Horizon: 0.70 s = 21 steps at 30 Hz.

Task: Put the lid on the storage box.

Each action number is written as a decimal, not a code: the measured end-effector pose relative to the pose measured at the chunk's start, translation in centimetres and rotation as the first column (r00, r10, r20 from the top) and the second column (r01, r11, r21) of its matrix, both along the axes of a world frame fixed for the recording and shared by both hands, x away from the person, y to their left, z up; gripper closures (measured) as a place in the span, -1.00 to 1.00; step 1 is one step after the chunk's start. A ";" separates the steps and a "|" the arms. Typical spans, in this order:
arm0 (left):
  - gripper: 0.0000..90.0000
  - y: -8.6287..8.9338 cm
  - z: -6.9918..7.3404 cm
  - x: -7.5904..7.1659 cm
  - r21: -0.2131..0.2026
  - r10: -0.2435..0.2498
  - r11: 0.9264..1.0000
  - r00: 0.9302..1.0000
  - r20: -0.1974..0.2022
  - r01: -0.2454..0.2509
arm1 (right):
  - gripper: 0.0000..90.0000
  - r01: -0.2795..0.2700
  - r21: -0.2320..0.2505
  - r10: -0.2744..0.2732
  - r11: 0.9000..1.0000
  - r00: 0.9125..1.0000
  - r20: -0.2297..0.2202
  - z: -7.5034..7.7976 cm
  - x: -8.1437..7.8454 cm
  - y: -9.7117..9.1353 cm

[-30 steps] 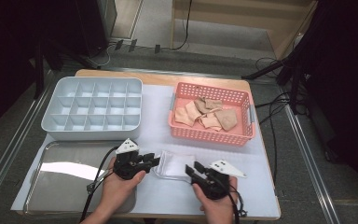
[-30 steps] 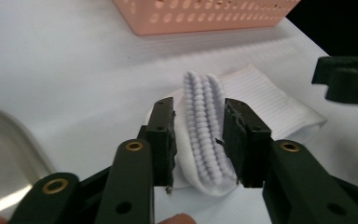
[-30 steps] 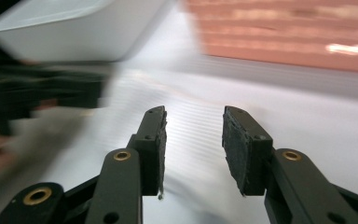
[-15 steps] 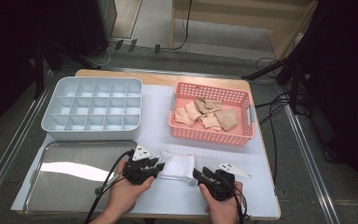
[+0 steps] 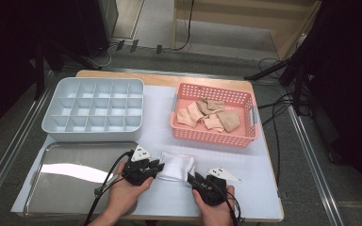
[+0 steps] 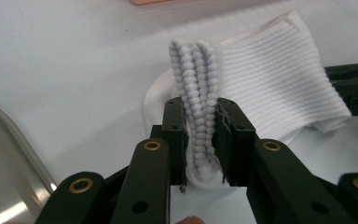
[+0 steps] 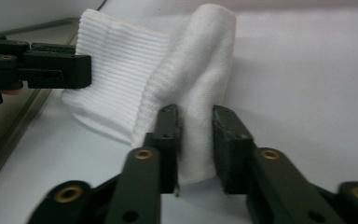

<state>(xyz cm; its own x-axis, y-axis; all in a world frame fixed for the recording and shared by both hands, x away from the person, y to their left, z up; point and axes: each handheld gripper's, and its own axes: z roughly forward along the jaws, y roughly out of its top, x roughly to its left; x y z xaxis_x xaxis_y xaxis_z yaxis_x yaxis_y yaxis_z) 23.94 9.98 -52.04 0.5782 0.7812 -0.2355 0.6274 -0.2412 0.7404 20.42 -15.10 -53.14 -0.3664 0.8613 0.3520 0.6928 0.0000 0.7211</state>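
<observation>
A white sock (image 5: 176, 165) lies on the white table cover near the front edge, between my two grippers. My left gripper (image 5: 159, 167) comes in from the left. Its jaws have just been closing and are now shut on the sock's bunched ribbed cuff (image 6: 200, 93); the left gripper (image 6: 200, 112) pinches it upright. My right gripper (image 5: 192, 179) comes from the lower right. Its jaws have also just been closing, and the right gripper (image 7: 196, 114) now presses on the smooth end of the sock (image 7: 205, 56). The left gripper (image 7: 74, 65) holds the ribbed end opposite.
A grey divided box (image 5: 94, 110) stands at the back left. A pink basket (image 5: 214, 136) at the back right holds several beige socks (image 5: 209, 117). A metal tray (image 5: 66, 183) lies at the front left, beside my left hand. The table's front edge is just below both hands.
The right gripper has sunk toward the table and the front edge. The left gripper shifted slightly right. The sock between them now looks shorter and more bunched.
</observation>
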 end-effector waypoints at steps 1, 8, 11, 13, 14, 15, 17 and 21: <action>0.70 0.0 0.0 -0.1 0.008 -0.005 1.000 1.000 0.006 0.005 | 0.81 -0.005 -0.009 0.005 1.000 1.000 0.011 0.1 0.0 0.0; 0.76 -0.4 0.2 -0.2 0.006 -0.029 1.000 1.000 -0.006 0.029 | 0.89 0.007 -0.023 -0.007 1.000 1.000 0.015 0.5 0.5 -1.3; 0.75 -0.9 0.2 -0.1 0.000 -0.037 0.999 0.999 -0.025 0.037 | 0.90 -0.003 -0.071 0.006 0.997 0.999 0.042 0.9 0.5 -1.7; 0.75 -1.3 0.2 0.0 -0.001 -0.044 0.999 0.998 -0.036 0.044 | 0.90 0.004 -0.083 0.000 0.997 0.999 0.047 1.1 0.5 -2.0; 0.74 -1.4 0.1 0.1 -0.008 -0.041 0.999 0.998 -0.038 0.041 | 0.89 0.004 -0.081 0.000 0.997 0.999 0.054 1.0 0.6 -2.2; 0.73 -1.4 0.1 0.2 -0.003 -0.039 0.999 0.998 -0.042 0.039 | 0.89 0.007 -0.071 -0.004 0.997 0.999 0.042 1.0 0.6 -2.3; 0.72 -1.4 0.0 0.2 -0.010 -0.034 0.999 0.998 -0.043 0.034 | 0.81 -0.003 -0.028 0.004 1.000 1.000 0.031 0.8 0.8 -2.6; 0.72 -1.4 -0.1 0.4 -0.019 -0.028 0.999 0.999 -0.047 0.027 | 0.36 0.055 0.029 -0.056 0.998 0.996 0.064 1.3 0.2 -3.5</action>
<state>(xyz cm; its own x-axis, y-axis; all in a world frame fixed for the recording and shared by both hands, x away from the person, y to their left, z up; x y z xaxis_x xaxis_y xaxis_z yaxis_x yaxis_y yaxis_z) 24.30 8.54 -52.17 0.5870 0.7607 -0.2771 0.6554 -0.2456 0.7143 20.65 -18.64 -51.84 -0.3411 0.8713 0.3529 0.6428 -0.0577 0.7639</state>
